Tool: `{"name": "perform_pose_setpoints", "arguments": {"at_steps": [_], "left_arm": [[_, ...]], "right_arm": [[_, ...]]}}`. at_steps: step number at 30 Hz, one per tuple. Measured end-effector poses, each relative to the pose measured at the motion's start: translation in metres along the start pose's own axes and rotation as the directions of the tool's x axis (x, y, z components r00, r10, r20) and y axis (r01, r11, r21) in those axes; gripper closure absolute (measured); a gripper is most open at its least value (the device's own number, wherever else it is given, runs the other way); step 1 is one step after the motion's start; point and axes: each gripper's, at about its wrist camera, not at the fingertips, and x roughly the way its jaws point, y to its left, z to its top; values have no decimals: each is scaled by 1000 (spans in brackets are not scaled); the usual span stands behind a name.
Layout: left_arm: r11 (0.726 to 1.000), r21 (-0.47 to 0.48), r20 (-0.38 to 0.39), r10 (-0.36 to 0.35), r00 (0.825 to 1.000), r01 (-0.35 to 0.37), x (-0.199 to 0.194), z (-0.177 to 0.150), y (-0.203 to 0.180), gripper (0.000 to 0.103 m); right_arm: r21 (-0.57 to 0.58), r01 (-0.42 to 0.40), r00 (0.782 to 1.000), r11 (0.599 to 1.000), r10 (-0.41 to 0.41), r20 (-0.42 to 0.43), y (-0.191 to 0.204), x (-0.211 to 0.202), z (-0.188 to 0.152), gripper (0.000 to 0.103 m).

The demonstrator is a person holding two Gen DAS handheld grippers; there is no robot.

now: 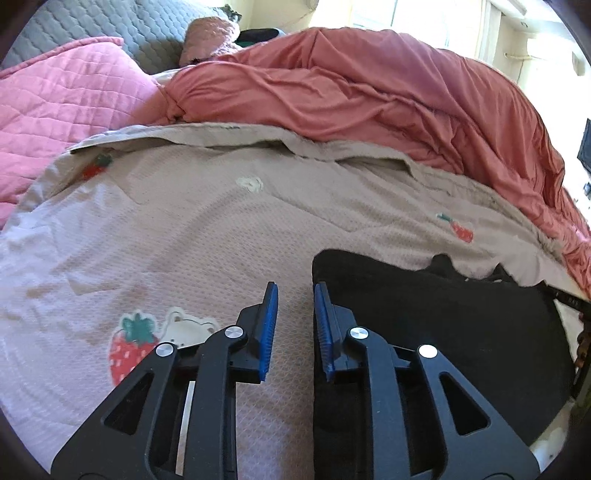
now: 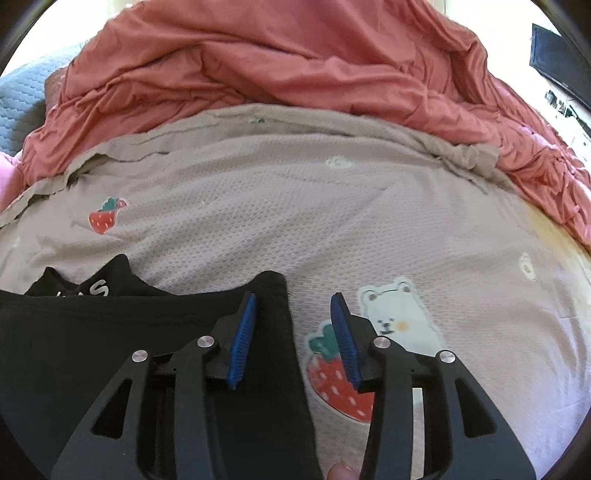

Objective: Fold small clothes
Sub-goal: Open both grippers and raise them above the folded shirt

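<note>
A small black garment point(image 1: 443, 317) lies flat on the beige bed cover point(image 1: 184, 229) printed with strawberries and bears. My left gripper point(image 1: 296, 286) hovers at the garment's left edge, jaws a little apart. Only bed cover shows between its blue pads point(image 1: 269, 325). In the right wrist view the same black garment point(image 2: 92, 339) shows white lettering near its far edge. My right gripper point(image 2: 293, 295) stands open astride the garment's right edge. A strip of black cloth lies between its blue pads point(image 2: 242, 332), and they do not press on it.
A crumpled coral duvet point(image 1: 369, 92) is heaped along the far side of the bed. A pink quilted pillow point(image 1: 55, 103) lies at the far left before a grey padded headboard point(image 1: 92, 26). A person's fingertip point(image 2: 341, 472) shows at the bottom edge.
</note>
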Motion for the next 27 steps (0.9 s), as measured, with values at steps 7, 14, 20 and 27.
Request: {"name": "perform_pose_setpoints", "arguments": {"at_steps": [7,14,20,27], "left_arm": [[1000,2,38,1,999,-1,-32,4,-4,66],[999,40,29,-20,999,19,-54,-6,-23,49],[997,65,-3,-49,999,49,-59,-21,-36,45],[992,110,-57,-58,997,64,-60,-40,-49,45]], "right_arm": [[-31,-77,994,997,79,69,1,-48,-22,54],[-104,-176,976,979,187,110,24,-96,-52,37],[-159,-219,966,963,237,105,43,-119,-77,36],[-166,-255,964,953,263,27,55,-115,-103,35]]}}
